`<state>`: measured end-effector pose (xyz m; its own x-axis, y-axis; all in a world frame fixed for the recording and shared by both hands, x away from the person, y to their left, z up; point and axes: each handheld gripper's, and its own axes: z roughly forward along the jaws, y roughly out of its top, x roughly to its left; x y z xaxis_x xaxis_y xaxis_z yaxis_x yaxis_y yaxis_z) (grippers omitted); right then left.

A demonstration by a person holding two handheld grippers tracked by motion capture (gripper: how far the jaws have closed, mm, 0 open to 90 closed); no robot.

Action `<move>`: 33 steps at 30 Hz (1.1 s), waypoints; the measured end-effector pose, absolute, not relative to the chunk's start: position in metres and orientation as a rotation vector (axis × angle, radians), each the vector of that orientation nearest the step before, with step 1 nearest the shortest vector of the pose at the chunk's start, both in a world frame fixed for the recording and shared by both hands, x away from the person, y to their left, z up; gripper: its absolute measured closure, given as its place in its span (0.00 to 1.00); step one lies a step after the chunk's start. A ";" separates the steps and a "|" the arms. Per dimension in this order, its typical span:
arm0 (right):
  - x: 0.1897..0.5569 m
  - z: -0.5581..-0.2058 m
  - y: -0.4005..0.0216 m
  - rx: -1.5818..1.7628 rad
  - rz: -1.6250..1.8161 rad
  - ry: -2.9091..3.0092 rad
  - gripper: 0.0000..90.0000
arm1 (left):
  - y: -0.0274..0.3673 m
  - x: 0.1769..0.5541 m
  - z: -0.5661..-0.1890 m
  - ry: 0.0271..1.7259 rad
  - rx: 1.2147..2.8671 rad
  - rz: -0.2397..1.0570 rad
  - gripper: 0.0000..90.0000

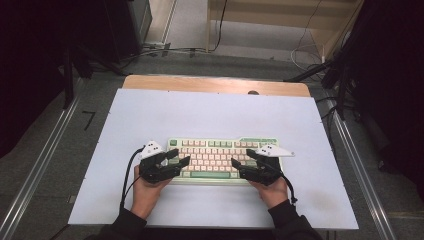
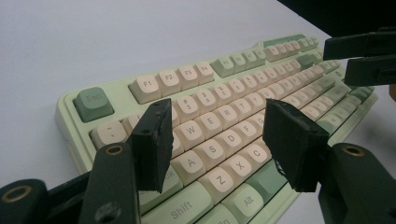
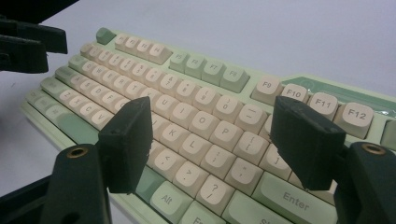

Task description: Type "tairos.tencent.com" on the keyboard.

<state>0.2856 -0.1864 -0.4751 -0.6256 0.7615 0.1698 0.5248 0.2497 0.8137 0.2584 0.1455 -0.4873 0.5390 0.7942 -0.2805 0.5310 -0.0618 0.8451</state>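
The left tool (image 1: 184, 161) hangs released over the left keys of the green-and-cream keyboard (image 1: 215, 150), which lies on the table (image 1: 150, 115) near the person. The right tool (image 1: 240, 159), also released, hovers over the right keys. I judge a careless descent could snag a jaw between keycaps and pop one off.
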 end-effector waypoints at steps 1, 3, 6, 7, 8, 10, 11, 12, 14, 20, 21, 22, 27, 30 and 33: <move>0.286 -0.475 -0.186 1.198 1.316 2.263 0.31 | 0.145 0.259 -0.488 1.116 1.734 0.315 0.48; 0.286 -0.474 -0.187 1.197 1.319 2.261 0.31 | 0.145 0.259 -0.488 1.114 1.741 0.317 0.44; 0.286 -0.475 -0.186 1.201 1.316 2.263 0.31 | 0.144 0.260 -0.488 1.115 1.739 0.311 0.39; 0.286 -0.475 -0.186 1.200 1.314 2.264 0.31 | 0.144 0.260 -0.489 1.116 1.740 0.308 0.38; 0.286 -0.475 -0.186 1.200 1.313 2.264 0.31 | 0.143 0.260 -0.489 1.112 1.747 0.307 0.37; 0.286 -0.475 -0.186 1.194 1.312 2.266 0.31 | 0.143 0.260 -0.489 1.114 1.756 0.309 0.35; 0.286 -0.475 -0.186 1.194 1.312 2.266 0.31 | 0.142 0.260 -0.489 1.114 1.756 0.310 0.35; 0.285 -0.475 -0.186 1.196 1.310 2.267 0.31 | 0.142 0.260 -0.489 1.112 1.754 0.310 0.35; 0.286 -0.476 -0.185 1.192 1.301 2.272 0.31 | 0.142 0.260 -0.489 1.105 1.750 0.309 0.35; 0.286 -0.475 -0.185 1.189 1.304 2.269 0.32 | 0.140 0.257 -0.487 1.027 1.740 0.253 0.79; 0.286 -0.476 -0.185 1.190 1.302 2.271 0.32 | 0.138 0.256 -0.487 1.020 1.744 0.245 0.86; 0.286 -0.476 -0.184 1.192 1.298 2.273 0.32 | 0.135 0.256 -0.487 1.013 1.751 0.233 0.93; 0.286 -0.476 -0.183 1.186 1.297 2.272 0.32 | 0.119 0.258 -0.489 0.986 1.822 0.227 1.00; 0.286 -0.476 -0.183 1.187 1.294 2.277 0.32 | 0.113 0.259 -0.492 0.992 1.860 0.235 1.00; 0.286 -0.476 -0.183 1.182 1.298 2.274 0.32 | 0.111 0.261 -0.495 1.005 1.887 0.244 1.00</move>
<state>0.2855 -0.1831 -0.4759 -0.6314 0.7598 0.1549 0.5196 0.2663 0.8119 0.2612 0.1110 -0.4954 0.6422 0.7293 -0.2362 0.5395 -0.2111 0.8151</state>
